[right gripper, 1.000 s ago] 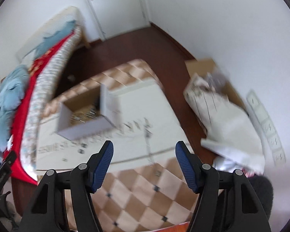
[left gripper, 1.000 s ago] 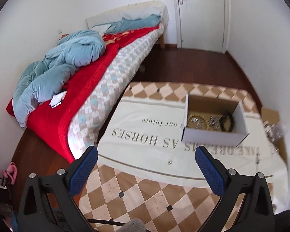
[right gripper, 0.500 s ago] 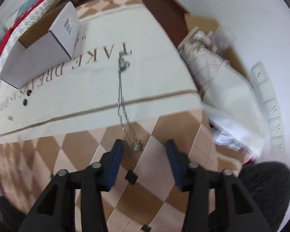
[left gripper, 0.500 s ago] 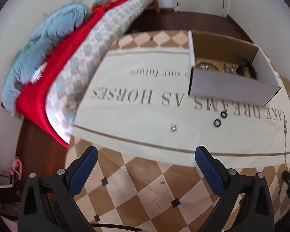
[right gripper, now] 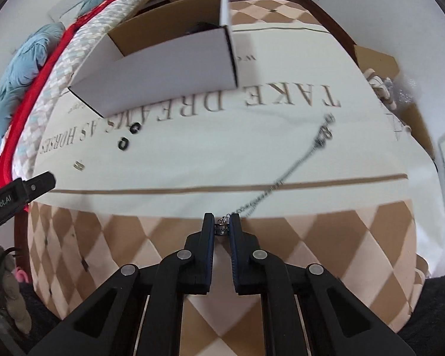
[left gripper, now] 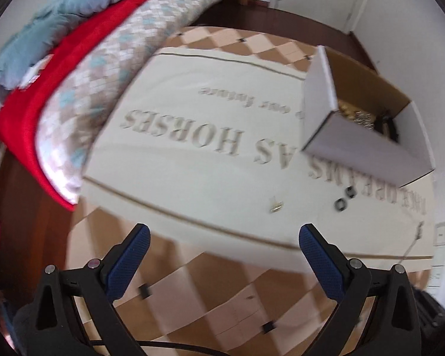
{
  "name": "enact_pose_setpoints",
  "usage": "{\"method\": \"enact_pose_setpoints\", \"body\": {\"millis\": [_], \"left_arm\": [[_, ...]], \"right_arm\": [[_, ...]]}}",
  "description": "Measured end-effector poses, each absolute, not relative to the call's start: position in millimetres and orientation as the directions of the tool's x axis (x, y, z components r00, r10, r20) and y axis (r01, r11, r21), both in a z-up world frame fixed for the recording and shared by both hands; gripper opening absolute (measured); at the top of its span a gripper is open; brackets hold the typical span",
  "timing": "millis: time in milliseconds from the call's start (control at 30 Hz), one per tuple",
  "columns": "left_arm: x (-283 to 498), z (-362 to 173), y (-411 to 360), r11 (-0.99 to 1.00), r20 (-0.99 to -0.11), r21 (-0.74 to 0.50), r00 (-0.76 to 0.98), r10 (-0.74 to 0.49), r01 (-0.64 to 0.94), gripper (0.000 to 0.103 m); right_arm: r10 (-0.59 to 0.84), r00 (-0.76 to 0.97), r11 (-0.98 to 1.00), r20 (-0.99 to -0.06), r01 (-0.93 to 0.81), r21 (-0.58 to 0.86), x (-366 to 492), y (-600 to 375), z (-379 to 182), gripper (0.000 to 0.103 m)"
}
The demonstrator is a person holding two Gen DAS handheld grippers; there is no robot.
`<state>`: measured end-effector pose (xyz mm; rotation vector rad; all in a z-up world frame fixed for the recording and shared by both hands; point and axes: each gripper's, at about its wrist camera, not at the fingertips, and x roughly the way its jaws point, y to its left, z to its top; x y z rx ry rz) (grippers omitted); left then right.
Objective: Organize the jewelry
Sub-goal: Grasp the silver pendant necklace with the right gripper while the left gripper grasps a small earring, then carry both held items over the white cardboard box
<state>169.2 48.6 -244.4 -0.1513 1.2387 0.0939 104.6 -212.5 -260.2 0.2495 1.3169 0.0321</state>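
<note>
Our right tool [right gripper: 221, 227] is clamped on the end piece of the thin, limp chain [right gripper: 293, 168] trailing toward the right of the frame across the counter [right gripper: 192, 160], our left tool [left gripper: 222, 246] spread apart; it's light, tangle-prone.

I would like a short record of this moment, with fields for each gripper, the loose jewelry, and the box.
right gripper: shut on the near end of the chain
left gripper: open, holding nothing, above the cloth
chain: lies stretched across the cloth, away from the right gripper
black rings: two, on the cloth near the box
small gold piece: on the cloth, apart from the rings
box: open, some jewelry already inside
</note>
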Motion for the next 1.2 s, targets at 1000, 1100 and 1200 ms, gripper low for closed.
{"method": "enact_pose_setpoints", "body": {"millis": [1000, 1100, 1200], "left_arm": [[176, -197, -15, 0.995, -0.918, -0.076, 0.385, -0.096, 0.066, 0.005], [178, -168, -19, 0.991, -0.897, -0.096, 0.425, -0.126, 0.090, 0.005], [183, -140, -22, 0.987, -0.873, -0.111, 0.463, -0.153, 0.116, 0.005]], "right_arm": [[0.208, 0.409, 0.936, -0.889, 0.179, 0.302, 127, -266, -186, 0.010], [0.227, 0.458, 0.931, -0.859, 0.155, 0.329, 132, -268, -154, 0.010], [0.246, 0.509, 0.930, -0.825, 0.117, 0.349, 142, -269, -118, 0.010]]}}
